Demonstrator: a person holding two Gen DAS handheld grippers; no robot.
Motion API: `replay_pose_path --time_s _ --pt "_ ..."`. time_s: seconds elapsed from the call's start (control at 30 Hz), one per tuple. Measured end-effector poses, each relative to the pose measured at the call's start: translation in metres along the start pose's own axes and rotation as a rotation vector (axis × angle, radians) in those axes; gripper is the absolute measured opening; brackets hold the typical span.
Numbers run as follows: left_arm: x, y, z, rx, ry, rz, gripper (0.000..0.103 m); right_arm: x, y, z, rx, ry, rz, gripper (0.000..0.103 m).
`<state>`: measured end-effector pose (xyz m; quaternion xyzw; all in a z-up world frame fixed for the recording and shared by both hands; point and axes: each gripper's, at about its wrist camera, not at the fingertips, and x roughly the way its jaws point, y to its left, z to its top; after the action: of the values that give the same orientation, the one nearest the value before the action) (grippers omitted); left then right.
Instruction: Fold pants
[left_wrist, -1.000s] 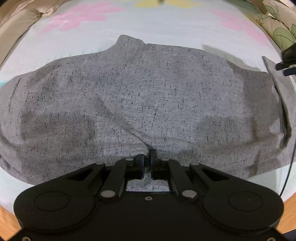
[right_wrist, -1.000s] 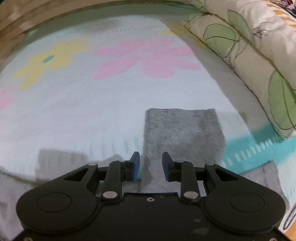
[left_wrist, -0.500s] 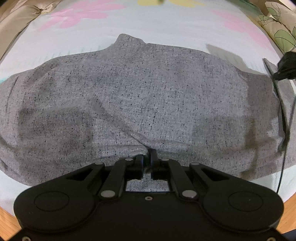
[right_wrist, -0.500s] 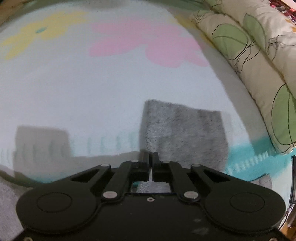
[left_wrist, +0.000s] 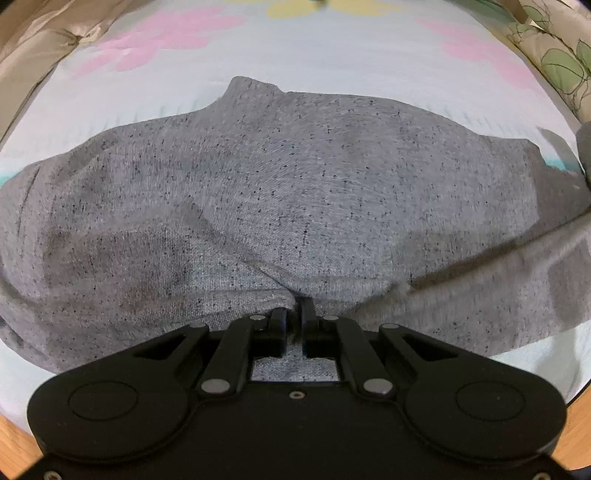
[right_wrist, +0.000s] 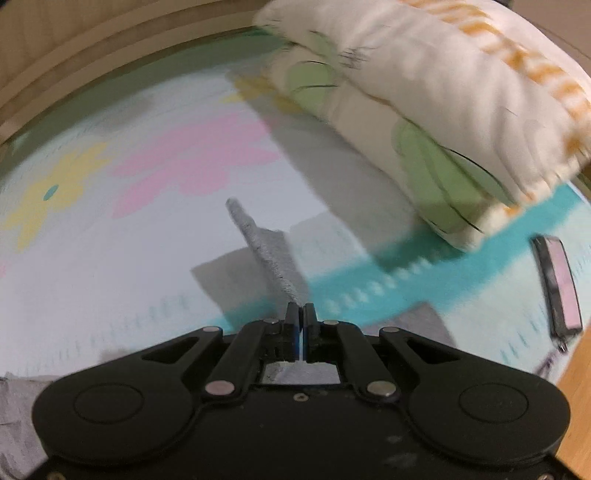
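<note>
Grey speckled pants (left_wrist: 295, 192) lie spread across a pale flowered sheet (left_wrist: 332, 59). My left gripper (left_wrist: 294, 310) is shut on a pinched fold at their near edge. A band of the cloth (left_wrist: 498, 266) stretches off to the right in the left wrist view. In the right wrist view my right gripper (right_wrist: 303, 314) is shut on the pants' leg end (right_wrist: 269, 251), which stands lifted edge-on above the sheet (right_wrist: 110, 266), throwing a shadow to its left.
Folded flowered bedding (right_wrist: 443, 110) lies stacked at the right of the bed. A dark phone (right_wrist: 557, 280) rests near the bed's right edge. A wooden bed frame (right_wrist: 580, 424) shows at the lower corners, and a beige cushion (left_wrist: 37, 44) sits at the far left.
My right gripper shut on the flat leg end, then lifted it and carried it sideways, so it now stands on edge. In the left view a cloth band rose at the right; the left gripper stayed put.
</note>
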<state>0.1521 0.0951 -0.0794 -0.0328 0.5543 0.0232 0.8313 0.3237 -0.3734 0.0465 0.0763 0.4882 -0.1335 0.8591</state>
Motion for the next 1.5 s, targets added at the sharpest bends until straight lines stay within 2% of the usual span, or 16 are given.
replay_pose_path --time_s 0.27,0.33,0.37,0.4,0.43,0.57,0.83,1.0,1.03,1.07,1.1,1.23,1.33,1.4,1.5 --pt "-0.003 -0.005 -0.004 0.040 -0.017 0.022 0.009 -0.002 -0.068 -0.020 0.122 0.046 -0.018 0.001" --pt "-0.003 -0.006 -0.005 0.046 -0.019 0.028 0.009 -0.001 -0.084 -0.027 0.194 0.051 0.043 0.011" --pt "-0.003 -0.007 -0.005 0.049 -0.020 0.031 0.009 0.004 -0.092 -0.031 0.238 0.053 0.072 0.017" --pt "-0.003 -0.007 -0.005 0.052 -0.021 0.033 0.009 0.009 -0.098 -0.034 0.283 0.061 0.102 0.028" --pt "-0.003 -0.008 -0.006 0.055 -0.023 0.036 0.009 0.015 -0.102 -0.038 0.326 0.075 0.129 0.032" --pt "-0.005 -0.011 -0.008 0.066 -0.028 0.045 0.009 0.050 -0.107 -0.048 0.448 0.131 0.157 0.033" --pt "-0.006 -0.016 -0.008 0.088 -0.034 0.070 0.009 0.095 -0.098 -0.049 0.490 0.100 0.127 0.035" --pt "-0.005 -0.015 -0.006 0.074 -0.027 0.069 0.008 0.103 -0.089 -0.046 0.453 0.050 0.110 0.034" --pt "-0.005 -0.015 -0.006 0.073 -0.027 0.068 0.008 0.103 -0.085 -0.045 0.425 0.040 0.104 0.030" --pt "-0.005 -0.015 -0.006 0.071 -0.027 0.067 0.008 0.104 -0.082 -0.043 0.392 0.018 0.102 0.014" --pt "-0.006 -0.014 -0.006 0.071 -0.026 0.065 0.008 0.099 -0.076 -0.041 0.338 -0.009 0.100 0.008" --pt "-0.005 -0.009 -0.005 0.063 -0.025 0.051 0.008 0.060 -0.059 -0.036 0.145 -0.149 0.086 0.007" --pt "-0.005 -0.007 -0.004 0.055 -0.024 0.042 0.009 0.026 -0.060 -0.035 0.075 -0.225 0.067 0.007" --pt "-0.006 -0.006 -0.004 0.052 -0.025 0.038 0.009 0.013 -0.070 -0.038 0.073 -0.237 0.062 0.007" --pt "-0.007 -0.006 -0.005 0.057 -0.029 0.035 0.009 0.010 -0.090 -0.051 0.121 -0.180 0.043 0.007"
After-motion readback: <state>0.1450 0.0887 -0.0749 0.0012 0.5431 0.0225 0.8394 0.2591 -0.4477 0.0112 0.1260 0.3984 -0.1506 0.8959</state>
